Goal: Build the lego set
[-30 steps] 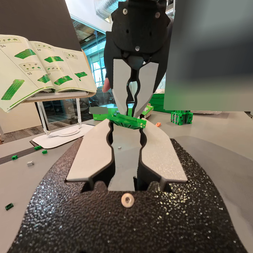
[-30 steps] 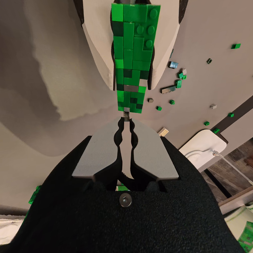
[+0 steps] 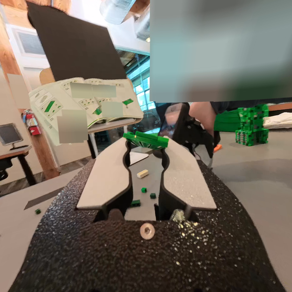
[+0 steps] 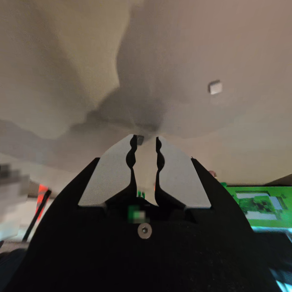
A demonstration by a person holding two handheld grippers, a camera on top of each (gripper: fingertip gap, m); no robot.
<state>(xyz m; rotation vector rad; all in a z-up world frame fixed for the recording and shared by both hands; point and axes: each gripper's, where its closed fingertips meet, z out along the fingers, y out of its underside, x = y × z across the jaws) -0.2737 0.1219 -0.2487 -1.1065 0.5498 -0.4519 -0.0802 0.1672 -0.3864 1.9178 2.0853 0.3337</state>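
Note:
My left gripper (image 3: 146, 141) is shut on a flat green plate assembly (image 3: 151, 137) and holds it tilted above the grey table (image 3: 252, 170). In the right wrist view my right gripper (image 4: 146, 139) points down close to the table with its jaws apart. A small grey piece (image 4: 140, 140) sits at the tip of its left finger; I cannot tell whether it rests on the table. The right gripper's black body (image 3: 188, 131), with a hand on it, shows low over the table behind the plate assembly.
An open instruction booklet (image 3: 98, 107) stands on a stand at the left. A built green block figure (image 3: 252, 126) stands far right. A cream brick (image 3: 142, 173) and small green pieces (image 3: 143, 190) lie below my left fingers. Another grey piece (image 4: 214, 87) and a green box (image 4: 256, 203) are near my right gripper.
My right gripper left the end of the plate assembly, went down to the table and opened. My left gripper swung and rose with the assembly still in it.

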